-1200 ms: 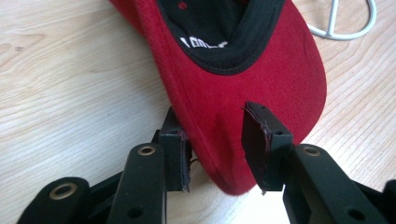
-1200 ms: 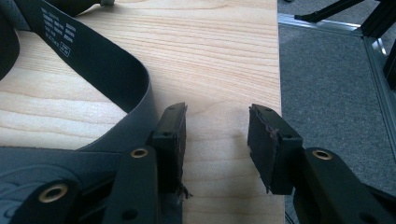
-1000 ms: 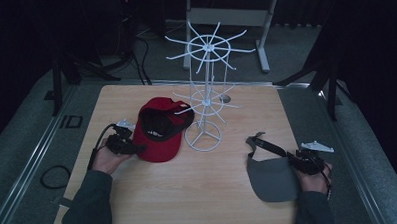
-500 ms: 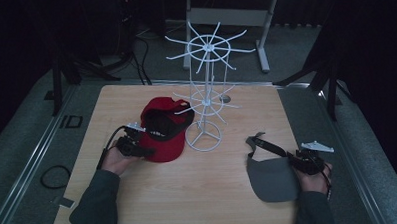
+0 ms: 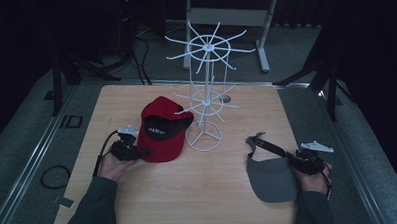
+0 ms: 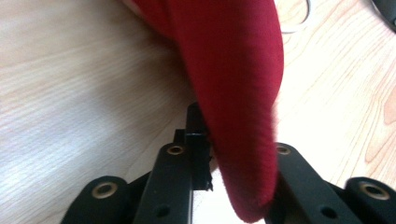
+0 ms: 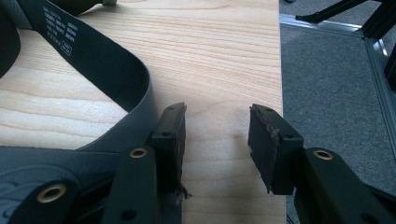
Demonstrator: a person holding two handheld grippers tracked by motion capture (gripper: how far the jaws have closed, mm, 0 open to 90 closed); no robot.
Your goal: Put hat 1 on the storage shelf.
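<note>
A red cap (image 5: 160, 138) lies on the wooden table (image 5: 214, 191) just left of the white wire rack (image 5: 206, 91). My left gripper (image 5: 137, 153) is at the cap's near left edge. In the left gripper view its jaws have just been closing, and my left gripper (image 6: 238, 142) now pinches the red brim (image 6: 233, 84). A grey visor (image 5: 271, 177) with a black strap (image 7: 98, 70) lies at the near right. My right gripper (image 5: 294, 161) rests at the visor's right edge. In the right gripper view my right gripper (image 7: 217, 140) stands open over bare wood, with the strap outside its left jaw.
The rack's round wire base (image 5: 203, 137) sits close to the cap's right side, and its spokes reach out above the cap. The table's right edge (image 7: 280, 93) runs just beyond my right gripper, with grey floor (image 7: 336, 93) past it. A metal stand (image 5: 264, 39) is behind the table.
My left gripper has slid a little right onto the red cap's brim and closed on it. The right hand and the visor have not moved.
</note>
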